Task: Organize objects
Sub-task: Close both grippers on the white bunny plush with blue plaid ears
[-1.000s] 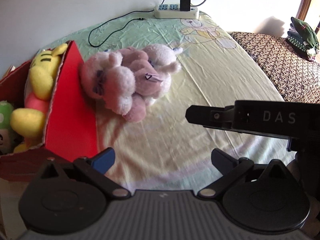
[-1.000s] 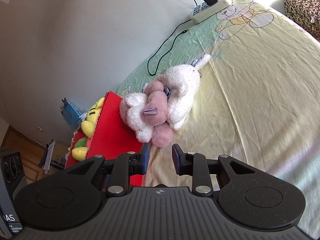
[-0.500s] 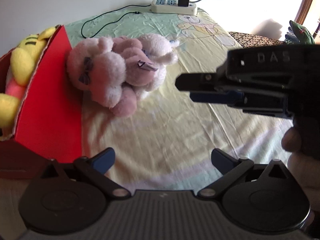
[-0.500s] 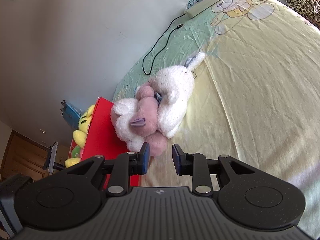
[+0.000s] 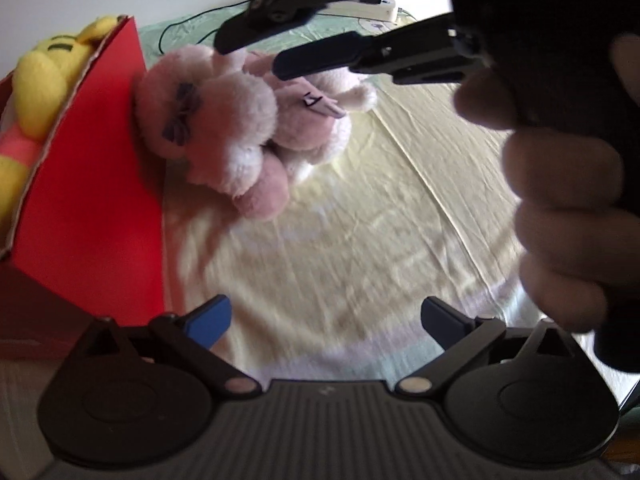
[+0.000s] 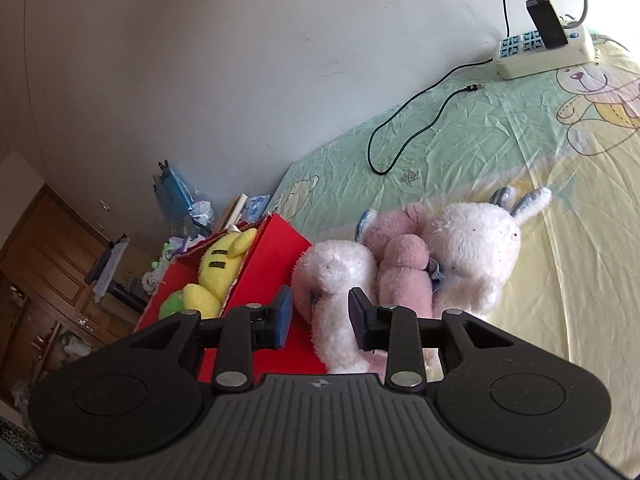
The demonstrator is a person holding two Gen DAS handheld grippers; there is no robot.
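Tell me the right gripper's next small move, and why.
Probably ease forward, then close. The right gripper is open, its fingers flanking the fluffy pink-and-white plush rabbit, which lies on the yellow bedsheet beside the red cardboard box holding other plush toys.

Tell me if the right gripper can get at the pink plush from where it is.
Probably yes. The right gripper is open, its fingers either side of the pink plush's white limb, nothing between. The red box sits close on the left.
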